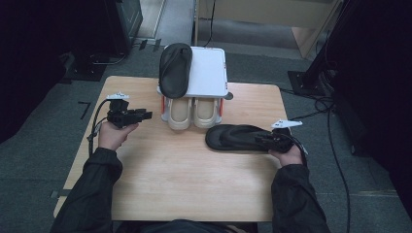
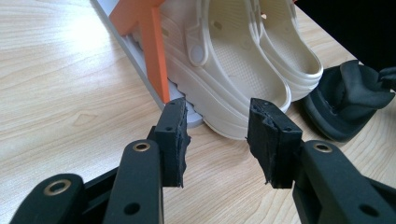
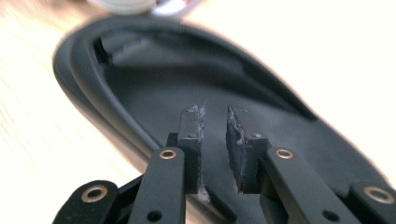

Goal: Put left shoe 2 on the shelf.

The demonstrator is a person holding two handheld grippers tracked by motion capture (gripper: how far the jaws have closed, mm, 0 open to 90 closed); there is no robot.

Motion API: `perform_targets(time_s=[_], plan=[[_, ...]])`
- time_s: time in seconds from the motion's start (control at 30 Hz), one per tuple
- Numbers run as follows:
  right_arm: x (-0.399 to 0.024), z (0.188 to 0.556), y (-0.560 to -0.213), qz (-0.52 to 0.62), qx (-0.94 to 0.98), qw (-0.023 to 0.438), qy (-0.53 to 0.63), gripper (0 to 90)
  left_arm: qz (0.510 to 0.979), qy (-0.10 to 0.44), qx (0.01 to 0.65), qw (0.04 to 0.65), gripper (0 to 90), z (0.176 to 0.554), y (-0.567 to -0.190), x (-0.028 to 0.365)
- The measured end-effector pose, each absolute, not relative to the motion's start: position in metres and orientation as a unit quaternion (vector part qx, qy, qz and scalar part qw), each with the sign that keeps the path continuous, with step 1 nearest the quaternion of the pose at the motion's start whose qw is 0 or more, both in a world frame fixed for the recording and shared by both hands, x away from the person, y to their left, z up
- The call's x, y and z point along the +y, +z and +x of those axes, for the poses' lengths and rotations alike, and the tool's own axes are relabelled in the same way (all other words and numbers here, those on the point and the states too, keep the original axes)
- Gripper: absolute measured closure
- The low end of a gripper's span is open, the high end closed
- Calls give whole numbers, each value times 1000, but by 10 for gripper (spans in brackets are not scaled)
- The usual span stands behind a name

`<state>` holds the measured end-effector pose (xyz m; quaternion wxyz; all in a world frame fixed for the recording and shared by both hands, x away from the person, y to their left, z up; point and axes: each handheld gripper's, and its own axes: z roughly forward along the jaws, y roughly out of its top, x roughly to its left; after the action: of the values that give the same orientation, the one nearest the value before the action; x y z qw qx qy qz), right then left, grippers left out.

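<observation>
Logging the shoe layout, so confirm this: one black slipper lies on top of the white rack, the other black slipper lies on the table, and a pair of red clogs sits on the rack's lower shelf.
Wrong in one point: the clogs are cream, not red, as the high view shows. The rest holds: one black slipper lies on the white rack, the other black slipper on the table.

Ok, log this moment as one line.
left tongs: open, empty, facing cream clogs | right tongs: gap between jaws, at black slipper on table
</observation>
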<state>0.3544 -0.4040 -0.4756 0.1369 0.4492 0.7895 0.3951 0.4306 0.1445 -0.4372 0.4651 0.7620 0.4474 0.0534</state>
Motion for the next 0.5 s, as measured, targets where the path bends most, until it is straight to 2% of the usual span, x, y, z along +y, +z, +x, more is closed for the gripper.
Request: perform_targets(time_s=[0.1, 0.27, 0.5], plan=[[-403, 351, -466, 444, 780, 131, 422, 717, 761, 54, 449, 465, 578, 431, -437, 146], [-389, 346, -462, 410, 789, 104, 445, 593, 760, 54, 450, 466, 578, 431, -437, 147], [-361, 352, -478, 382, 820, 73, 419, 546, 762, 53, 448, 464, 578, 431, -438, 145]])
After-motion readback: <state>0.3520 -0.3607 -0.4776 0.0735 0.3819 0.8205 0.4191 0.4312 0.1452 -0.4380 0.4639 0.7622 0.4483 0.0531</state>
